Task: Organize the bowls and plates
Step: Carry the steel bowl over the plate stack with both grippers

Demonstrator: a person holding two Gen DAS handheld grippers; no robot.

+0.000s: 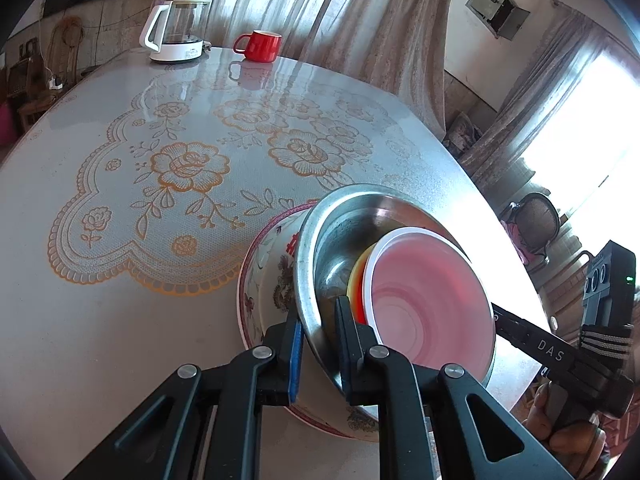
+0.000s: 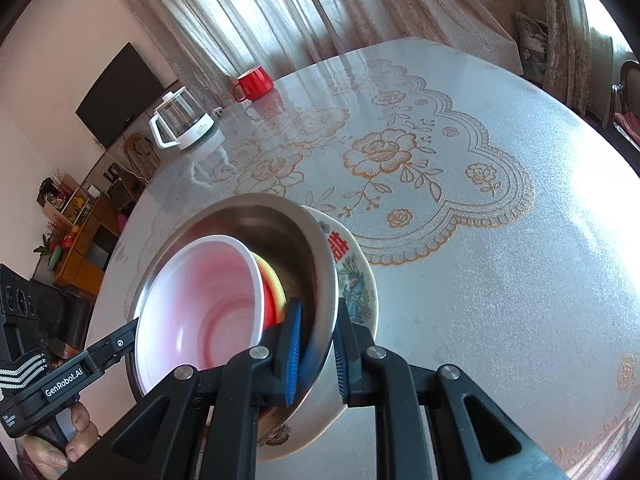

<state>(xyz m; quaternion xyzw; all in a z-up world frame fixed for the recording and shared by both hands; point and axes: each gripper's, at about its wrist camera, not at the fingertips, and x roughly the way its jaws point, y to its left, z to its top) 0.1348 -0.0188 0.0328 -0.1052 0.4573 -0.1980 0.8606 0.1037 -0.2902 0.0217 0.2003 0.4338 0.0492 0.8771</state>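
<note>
A steel bowl point(image 1: 332, 240) sits nested inside a floral-printed bowl point(image 1: 268, 280) near the table's edge. Inside the steel bowl lie a yellow bowl point(image 1: 354, 284), a red one, and on top a white-rimmed pink bowl point(image 1: 432, 308). My left gripper point(image 1: 320, 340) is shut on the steel bowl's rim, one pad outside and one inside. On the opposite side my right gripper point(image 2: 318, 340) is shut on the same rim of the steel bowl point(image 2: 272, 224), above the floral bowl point(image 2: 356, 280). Each gripper also shows at the side of the other's view, held by a hand.
The round table point(image 1: 120, 320) has a glossy cover with an orange flower print. A glass kettle point(image 1: 176, 32) on a white base and a red mug point(image 1: 260, 46) stand at its far side. Curtains, a chair and a cabinet surround the table.
</note>
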